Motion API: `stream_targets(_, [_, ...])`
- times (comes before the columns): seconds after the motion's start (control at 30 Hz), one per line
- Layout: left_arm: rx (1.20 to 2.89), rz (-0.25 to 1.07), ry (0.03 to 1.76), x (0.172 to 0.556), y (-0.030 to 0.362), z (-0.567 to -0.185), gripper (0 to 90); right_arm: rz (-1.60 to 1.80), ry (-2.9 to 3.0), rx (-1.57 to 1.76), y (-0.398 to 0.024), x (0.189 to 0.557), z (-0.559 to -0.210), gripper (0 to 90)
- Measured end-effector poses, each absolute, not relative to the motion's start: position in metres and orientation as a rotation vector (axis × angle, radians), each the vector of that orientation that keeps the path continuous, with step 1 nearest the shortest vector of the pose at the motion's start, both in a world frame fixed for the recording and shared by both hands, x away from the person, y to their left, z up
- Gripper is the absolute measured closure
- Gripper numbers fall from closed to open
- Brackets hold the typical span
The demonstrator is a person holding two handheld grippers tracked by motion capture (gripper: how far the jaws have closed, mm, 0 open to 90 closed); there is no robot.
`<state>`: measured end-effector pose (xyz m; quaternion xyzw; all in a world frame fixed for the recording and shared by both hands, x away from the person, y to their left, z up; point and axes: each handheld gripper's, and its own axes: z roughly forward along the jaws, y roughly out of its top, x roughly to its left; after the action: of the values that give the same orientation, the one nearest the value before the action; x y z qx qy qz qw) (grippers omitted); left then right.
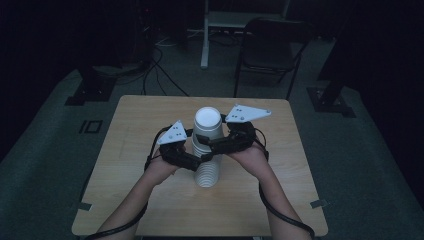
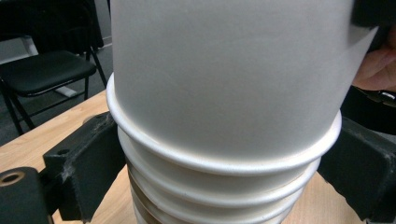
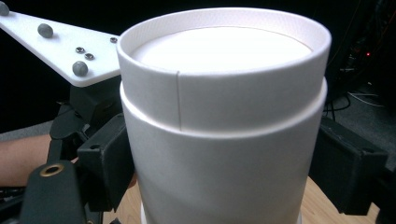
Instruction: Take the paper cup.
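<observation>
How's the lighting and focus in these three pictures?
High view: dim, room nearly black, only the table and the white cup stack stand out. Left gripper view: cup wall softly lit, slightly blurred. Right gripper view: top cup bright, nearly washed out, background dark.

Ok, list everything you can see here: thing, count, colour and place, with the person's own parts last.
paper cups: one stack, count unclear, white, upside down at the table's middle
table: one, light wood, centre of the high view
folding chair: one, black, on the floor beyond the table
white stand: one, on the floor left of the chair
floor cables: several, dark, beyond the table's far left corner
left gripper: one, black, fingers on the lower stack
right gripper: one, black, fingers on the upper cup
forearms: two, entering from the bottom edge
</observation>
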<state>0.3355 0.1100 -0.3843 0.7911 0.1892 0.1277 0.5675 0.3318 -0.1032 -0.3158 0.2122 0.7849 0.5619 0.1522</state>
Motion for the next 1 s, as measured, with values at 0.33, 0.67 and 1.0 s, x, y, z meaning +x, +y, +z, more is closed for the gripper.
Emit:
stream_targets(0.33, [1.862,0.297,0.442,0.336,0.11,-0.384,6.2,1.635,2.217,0.604,-0.104,0.33,-0.309,18.6])
stream_targets(0.67, [1.861,0.296,0.446,0.335,0.11,-0.384,6.2,1.689,2.162,0.585,-0.105,0.327,-0.285,18.8])
stream_targets(1.0, [1.859,0.298,0.444,0.336,0.11,-0.385,6.2,1.726,2.111,0.577,-0.11,0.325,-0.266,18.8])
